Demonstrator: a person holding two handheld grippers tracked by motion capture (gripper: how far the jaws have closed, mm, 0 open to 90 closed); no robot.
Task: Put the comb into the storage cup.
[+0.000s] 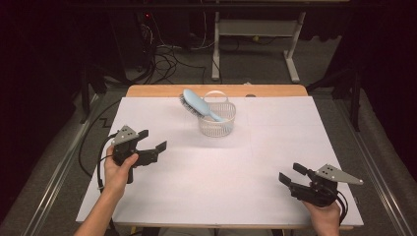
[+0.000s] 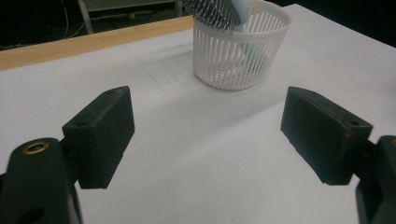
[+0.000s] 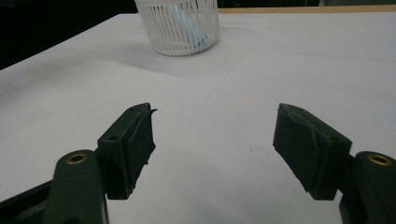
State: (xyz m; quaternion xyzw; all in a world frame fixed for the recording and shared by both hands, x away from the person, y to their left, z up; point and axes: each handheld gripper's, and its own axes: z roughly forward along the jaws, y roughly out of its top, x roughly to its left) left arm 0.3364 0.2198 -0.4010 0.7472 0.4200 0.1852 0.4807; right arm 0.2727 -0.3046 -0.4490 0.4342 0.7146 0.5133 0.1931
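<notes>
Hairbrush (image 1: pixel 199 104), pale blue, handle down in the white basket (image 1: pixel 217 125), bristle head leaning up and left over the rim. Left gripper (image 1: pixel 151 141): jaws wide, empty, nearer the basket. Right gripper (image 1: pixel 290 175): jaws wide, empty, farther off.
</notes>
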